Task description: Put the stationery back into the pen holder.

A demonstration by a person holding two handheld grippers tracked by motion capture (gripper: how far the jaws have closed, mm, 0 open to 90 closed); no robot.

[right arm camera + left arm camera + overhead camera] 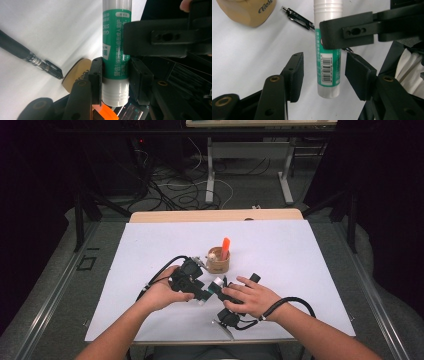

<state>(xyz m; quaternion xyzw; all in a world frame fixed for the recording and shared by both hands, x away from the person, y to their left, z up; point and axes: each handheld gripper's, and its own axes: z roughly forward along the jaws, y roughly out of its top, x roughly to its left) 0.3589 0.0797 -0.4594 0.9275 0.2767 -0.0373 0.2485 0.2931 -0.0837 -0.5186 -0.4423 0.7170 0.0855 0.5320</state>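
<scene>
White tabletop (150,250): I see paper-covered surface, with both my hands meeting near its front middle.
Glue stick (328,62): green-and-white tube, off the tabletop, spanning between my two tongs; barcode faces the left gripper view.
Right tongs (115,75): I have them clenched on the glue stick near its ribbed white end, pads pressed on both sides.
Left tongs (324,72): jaws stand either side of the glue stick's plain end; I see a gap on each side, so pads are not pressing.
Left hand (162,295): wrapped round its gripper, at the left of the high view.
Right hand (252,299): over its gripper, cable looping round the wrist.
Cup (218,261): tan holder just behind the tongs, on the tabletop, with an orange marker (225,247) standing in it.
Pen (299,18): black, lying on the tabletop beneath the glue stick, near the cup.
</scene>
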